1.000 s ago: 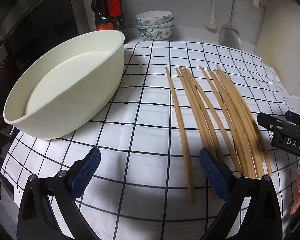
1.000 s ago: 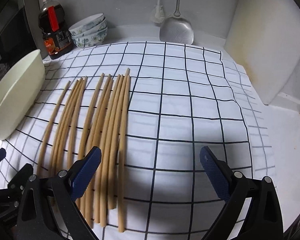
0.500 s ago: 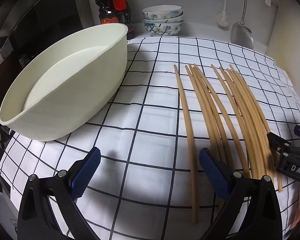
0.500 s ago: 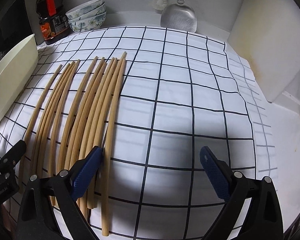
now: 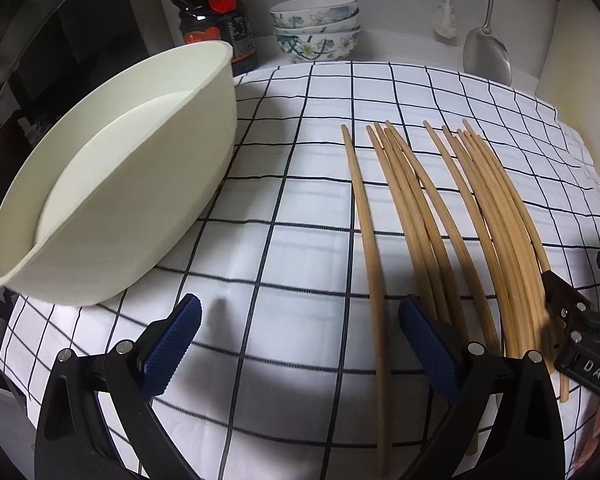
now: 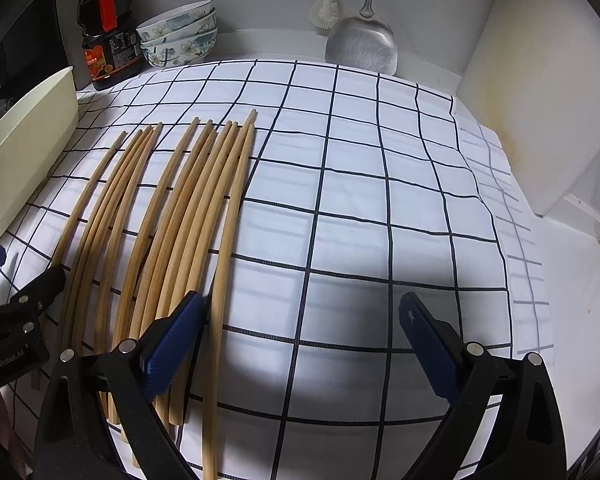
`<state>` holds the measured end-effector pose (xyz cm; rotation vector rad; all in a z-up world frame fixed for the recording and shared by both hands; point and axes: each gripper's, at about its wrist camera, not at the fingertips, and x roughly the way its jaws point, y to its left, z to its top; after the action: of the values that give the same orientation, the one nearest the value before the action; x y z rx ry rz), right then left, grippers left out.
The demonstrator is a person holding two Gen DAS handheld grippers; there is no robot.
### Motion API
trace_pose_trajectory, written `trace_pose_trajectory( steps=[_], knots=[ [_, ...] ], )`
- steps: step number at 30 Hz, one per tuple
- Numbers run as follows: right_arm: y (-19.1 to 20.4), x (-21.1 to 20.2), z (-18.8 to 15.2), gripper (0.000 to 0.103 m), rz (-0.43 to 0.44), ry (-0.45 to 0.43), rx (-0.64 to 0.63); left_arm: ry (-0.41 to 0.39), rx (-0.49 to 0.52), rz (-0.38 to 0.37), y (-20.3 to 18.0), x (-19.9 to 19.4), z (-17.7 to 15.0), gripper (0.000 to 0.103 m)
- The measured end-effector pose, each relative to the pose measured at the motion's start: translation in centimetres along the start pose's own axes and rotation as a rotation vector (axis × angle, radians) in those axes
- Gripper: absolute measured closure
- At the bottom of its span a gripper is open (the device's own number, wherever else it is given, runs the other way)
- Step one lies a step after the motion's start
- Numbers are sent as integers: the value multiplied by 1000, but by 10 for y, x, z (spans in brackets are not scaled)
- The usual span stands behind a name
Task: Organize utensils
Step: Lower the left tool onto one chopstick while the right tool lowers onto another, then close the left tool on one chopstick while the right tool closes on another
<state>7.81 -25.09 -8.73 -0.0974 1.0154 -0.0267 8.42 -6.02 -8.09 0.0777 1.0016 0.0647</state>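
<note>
Ten or so long wooden chopsticks lie side by side on a white cloth with a dark grid in the left wrist view, one stick a little apart on the left of the rest. The left gripper hangs low over the cloth with its blue-padded fingers spread wide and nothing between them; the right pad sits just over the near ends of the middle sticks. A cream oval basin rests on the cloth to the left, well apart from the sticks. Behind it stand a dark sauce bottle, a stack of flowered bowls and a hanging metal spatula. The other gripper's black tip enters at the right edge, just beside the outermost stick.

From the right wrist view, the same chopsticks fan across the left half of the cloth. The right gripper has its fingers wide apart and holding nothing; its left pad lies over the near ends of the sticks. The basin shows at the left edge, the bottle, bowls and spatula along the back wall.
</note>
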Motion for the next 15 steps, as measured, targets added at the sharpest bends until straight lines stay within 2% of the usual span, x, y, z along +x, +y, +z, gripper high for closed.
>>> trace_pose_trajectory(
  steps=[2, 4, 7, 8, 10, 12, 13, 15],
  knots=[
    [1, -1, 0, 17, 15, -8, -3, 0, -18, -18, 1, 3, 1, 6],
    [4, -2, 1, 32, 38, -12, -9, -8, -28, -32, 1, 5, 2, 6],
    [12, -5, 2, 47, 52, -28, -38, -37, 9, -22, -6, 2, 1, 12],
    [14, -5, 2, 50, 55, -31, -47, -46, 21, -28, -8, 0, 1, 18],
    [17, -6, 1, 67, 84, -33, -56, -54, 26, -55, -12, -3, 0, 30],
    [19, -7, 1, 76, 109, -35, -63, -64, 34, -73, -17, -6, -1, 51],
    [22, -7, 0, 82, 107, -39, -74, -71, 44, -78, -20, -7, -2, 58],
    [27, -8, -1, 93, 104, -45, -96, -82, 68, -90, -28, -10, -4, 88]
  ],
)
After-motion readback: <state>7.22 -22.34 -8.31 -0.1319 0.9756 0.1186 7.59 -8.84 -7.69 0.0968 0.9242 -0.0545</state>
